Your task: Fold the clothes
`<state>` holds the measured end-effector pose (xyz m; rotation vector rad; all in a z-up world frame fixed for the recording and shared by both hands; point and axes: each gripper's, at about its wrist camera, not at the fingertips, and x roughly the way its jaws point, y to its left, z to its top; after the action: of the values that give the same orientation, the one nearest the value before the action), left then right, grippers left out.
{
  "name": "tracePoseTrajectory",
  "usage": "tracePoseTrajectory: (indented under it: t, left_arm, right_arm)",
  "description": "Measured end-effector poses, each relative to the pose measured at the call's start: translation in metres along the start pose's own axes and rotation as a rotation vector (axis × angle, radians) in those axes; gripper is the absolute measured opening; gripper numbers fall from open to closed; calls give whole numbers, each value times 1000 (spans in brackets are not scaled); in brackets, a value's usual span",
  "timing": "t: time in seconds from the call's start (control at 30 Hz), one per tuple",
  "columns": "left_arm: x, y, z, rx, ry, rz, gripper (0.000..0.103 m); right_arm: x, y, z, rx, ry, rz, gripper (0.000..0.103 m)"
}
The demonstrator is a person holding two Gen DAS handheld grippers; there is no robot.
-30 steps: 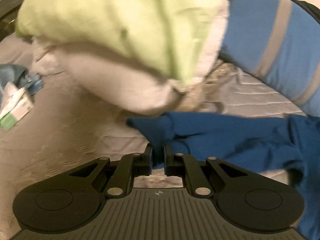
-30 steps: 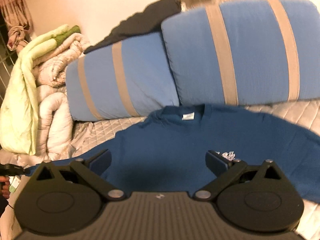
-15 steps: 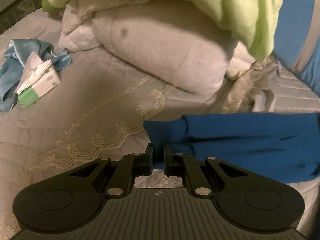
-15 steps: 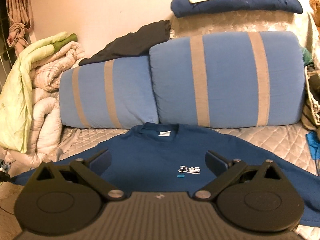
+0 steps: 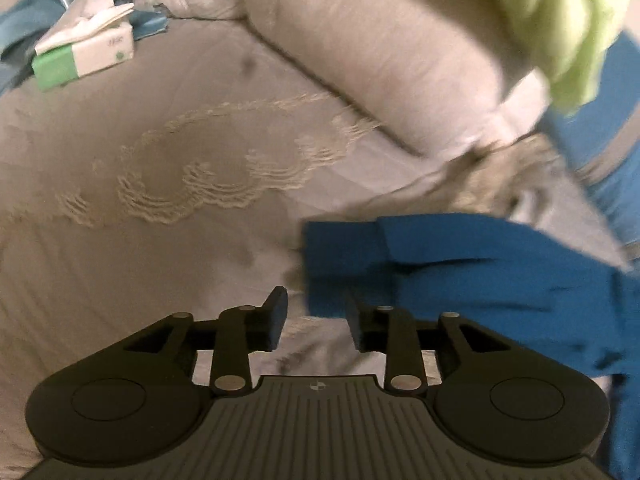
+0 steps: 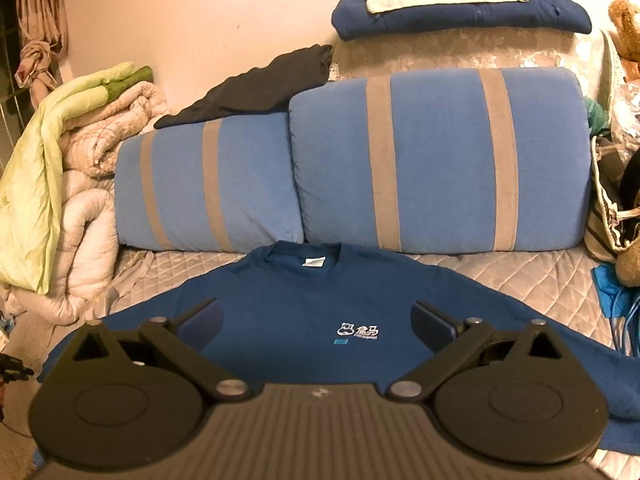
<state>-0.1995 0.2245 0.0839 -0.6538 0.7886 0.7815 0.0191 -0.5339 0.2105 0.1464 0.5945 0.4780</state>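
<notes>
Left wrist view looks down close at the dark blue long-sleeved cotton sweatshirt (image 5: 460,264) cuff; right wrist view (image 6: 304,304) faces it front-on, toward its collar.

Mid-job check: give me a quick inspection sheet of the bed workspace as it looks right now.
Surface: quilted bedspread, lace embroidery in the left view.
Job's things: blue sweatshirt laid flat, front up, collar toward the pillows; sleeve cuff lies free.
Clutter: tissue pack; rolled comforter.
Grippers: left gripper open, empty; right gripper open above the sweatshirt.
Cables: nothing seen.
Surroundings: two striped blue pillows, dark garment, folded blanket.
</notes>
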Motion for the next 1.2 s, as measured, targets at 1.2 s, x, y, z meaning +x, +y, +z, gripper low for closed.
tracePoseTrajectory:
  t: [1.2]
  left_arm:
    - [-193,-236,-30,781,-611,-390,84]
  right_arm:
    - [-35,-21,38,7,-409,44,103]
